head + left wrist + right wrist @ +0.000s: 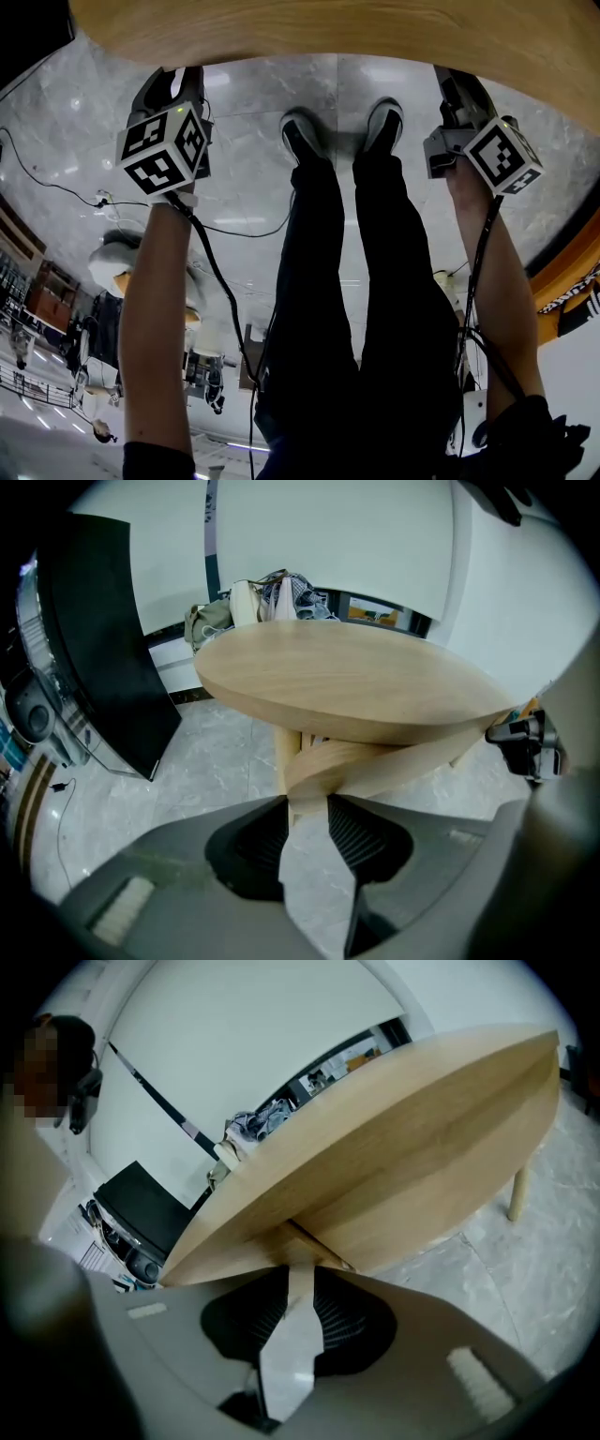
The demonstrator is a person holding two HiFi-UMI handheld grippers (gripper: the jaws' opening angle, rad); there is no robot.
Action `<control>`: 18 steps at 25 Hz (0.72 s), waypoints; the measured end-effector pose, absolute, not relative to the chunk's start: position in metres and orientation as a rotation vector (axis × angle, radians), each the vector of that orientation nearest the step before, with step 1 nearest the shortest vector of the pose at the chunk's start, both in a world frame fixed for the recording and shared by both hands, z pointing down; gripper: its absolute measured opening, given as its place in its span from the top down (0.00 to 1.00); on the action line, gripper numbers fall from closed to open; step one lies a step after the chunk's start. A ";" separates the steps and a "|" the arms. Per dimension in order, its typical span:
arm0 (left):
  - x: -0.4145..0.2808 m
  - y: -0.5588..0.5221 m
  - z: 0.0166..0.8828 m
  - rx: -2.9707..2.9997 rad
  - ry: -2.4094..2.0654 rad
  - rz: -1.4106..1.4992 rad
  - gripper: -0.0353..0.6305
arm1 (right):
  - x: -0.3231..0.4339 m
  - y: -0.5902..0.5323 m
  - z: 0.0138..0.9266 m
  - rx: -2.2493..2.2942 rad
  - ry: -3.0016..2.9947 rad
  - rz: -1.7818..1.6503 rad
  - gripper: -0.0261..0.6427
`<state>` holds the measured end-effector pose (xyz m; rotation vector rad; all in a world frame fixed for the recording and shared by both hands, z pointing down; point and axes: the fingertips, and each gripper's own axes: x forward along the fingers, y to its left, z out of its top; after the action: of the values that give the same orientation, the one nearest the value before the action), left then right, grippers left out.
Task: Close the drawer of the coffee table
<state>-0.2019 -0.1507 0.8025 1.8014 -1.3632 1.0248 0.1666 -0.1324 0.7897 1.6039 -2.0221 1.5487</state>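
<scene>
The round wooden coffee table (pixel 347 682) fills the left gripper view. Its curved drawer (pixel 375 761) sticks out below the top, just past my left gripper (pixel 307 801), whose jaws stand open with only floor showing in the gap. In the right gripper view the table top (pixel 394 1138) looms tilted, and my right gripper (pixel 300 1277) is close under its edge. Its jaws stand narrowly apart and grip nothing. In the head view the left gripper (pixel 176 84) and right gripper (pixel 457 94) both reach to the table's near edge (pixel 309 33), which hides their tips.
The person's shoes (pixel 302 131) stand on the marble floor between the grippers. A cable (pixel 56 187) trails across the floor at left. A black panel (pixel 103 639) stands left of the table, bags and clothes (pixel 272 597) behind it. A table leg (pixel 517 1194) shows at right.
</scene>
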 end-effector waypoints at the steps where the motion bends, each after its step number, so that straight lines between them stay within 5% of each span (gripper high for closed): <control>1: -0.203 -0.153 0.803 1.800 -1.365 1.022 0.74 | 0.166 -0.134 0.790 1.617 -2.027 1.565 0.83; 18: -0.199 -0.164 0.804 1.845 -1.361 1.018 0.74 | 0.167 -0.147 0.791 1.644 -2.075 1.728 0.83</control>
<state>-0.1986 -0.1639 0.8038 1.8452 -1.3614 1.0181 0.1667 -0.1466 0.7911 1.6439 -2.0745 1.7281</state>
